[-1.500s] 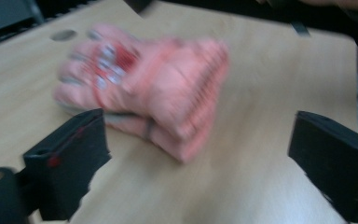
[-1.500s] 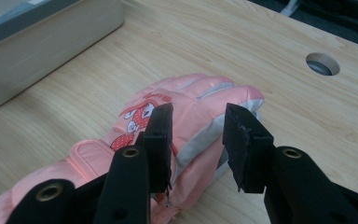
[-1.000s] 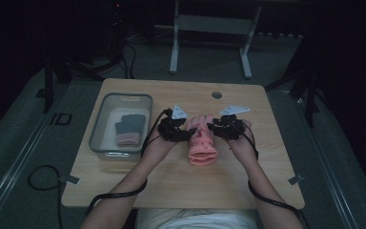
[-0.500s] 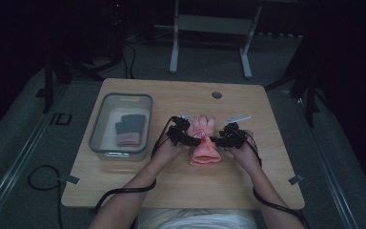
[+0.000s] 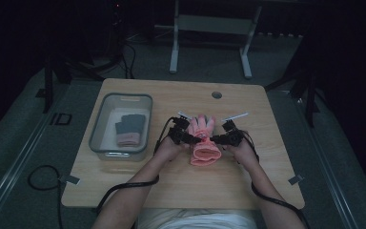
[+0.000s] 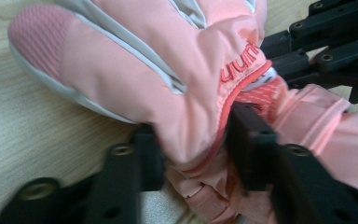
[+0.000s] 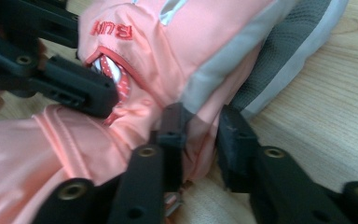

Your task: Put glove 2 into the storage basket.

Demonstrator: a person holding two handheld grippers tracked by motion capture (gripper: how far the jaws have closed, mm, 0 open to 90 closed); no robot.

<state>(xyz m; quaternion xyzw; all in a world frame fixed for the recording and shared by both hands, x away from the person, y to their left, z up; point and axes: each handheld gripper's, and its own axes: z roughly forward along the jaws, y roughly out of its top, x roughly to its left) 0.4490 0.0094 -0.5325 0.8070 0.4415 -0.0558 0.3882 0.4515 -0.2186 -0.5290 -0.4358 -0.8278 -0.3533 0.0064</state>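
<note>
Both my grippers have come down since the earlier frame, and their jaws have just been closing: the left gripper (image 6: 193, 140) and the right gripper (image 7: 200, 135) each pinch an edge of the pink glove (image 5: 204, 143) lying mid-table (image 5: 267, 186). It looks soft, padded and light, so I judge the firmer cuff seam the safest hold.

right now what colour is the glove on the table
Pink with grey trim, clearest in the left gripper view: glove.
</note>
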